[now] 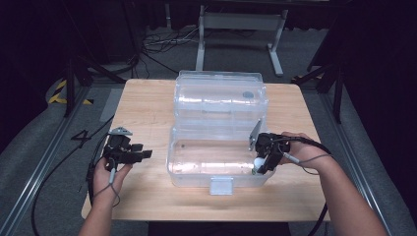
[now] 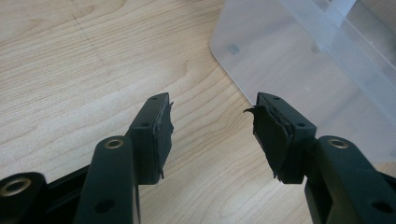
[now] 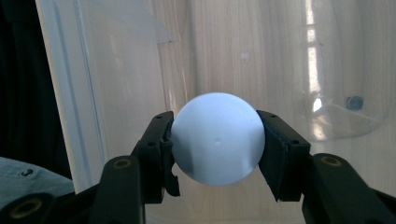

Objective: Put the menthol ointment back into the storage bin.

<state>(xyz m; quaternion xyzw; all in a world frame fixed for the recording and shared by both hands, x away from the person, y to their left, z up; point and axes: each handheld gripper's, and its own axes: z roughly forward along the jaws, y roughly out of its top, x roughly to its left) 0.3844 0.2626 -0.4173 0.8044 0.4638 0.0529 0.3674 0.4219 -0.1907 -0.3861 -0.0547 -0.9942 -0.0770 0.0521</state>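
Note:
A clear plastic box (image 1: 174,162) stands in the middle of the wooden table, its lid (image 1: 221,93) folded back behind it. My right gripper (image 1: 259,163) reaches into the box at its right end, shut on a white ball (image 1: 258,162). In the right gripper view the white ball (image 3: 218,138) sits squarely between both pads (image 3: 166,144), with the box's floor below. My left gripper (image 1: 142,154) rests over the table left of the box, open, nothing between its jaws. The left gripper view shows my left gripper (image 2: 208,114) above bare wood, with the box's corner (image 2: 243,51) ahead to the right.
The table (image 1: 147,105) has bare wood left of the box and along its front. A white latch tab (image 1: 221,185) juts from the box's front wall. Cables trail from both grippers. A metal frame (image 1: 241,24) stands on the floor behind the table.

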